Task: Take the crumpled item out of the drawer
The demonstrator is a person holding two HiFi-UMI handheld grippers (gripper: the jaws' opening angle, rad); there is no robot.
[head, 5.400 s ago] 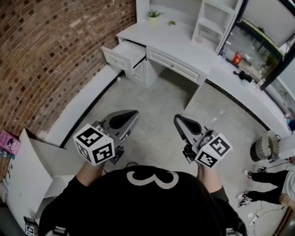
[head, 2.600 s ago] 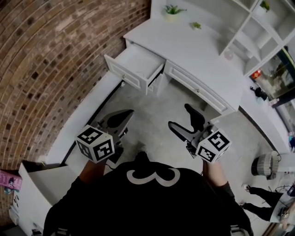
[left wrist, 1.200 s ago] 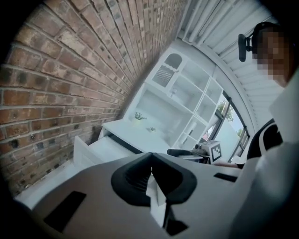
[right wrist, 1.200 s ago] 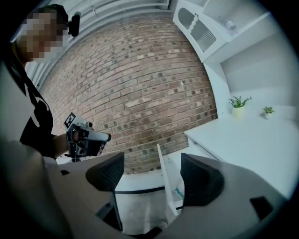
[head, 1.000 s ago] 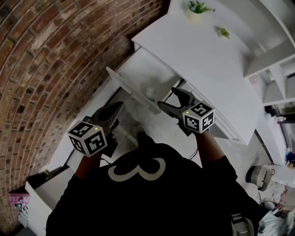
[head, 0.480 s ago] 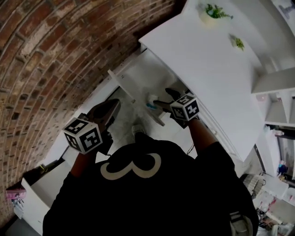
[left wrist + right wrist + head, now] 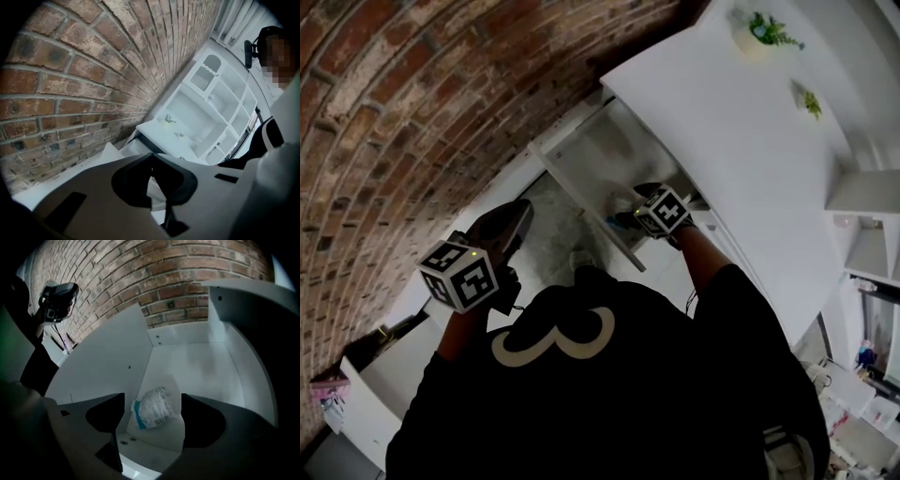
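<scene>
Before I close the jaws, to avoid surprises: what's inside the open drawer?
A crumpled white packet with a teal edge lies on the drawer floor, between the right gripper's open jaws. The jaws cover the front corners.
</scene>
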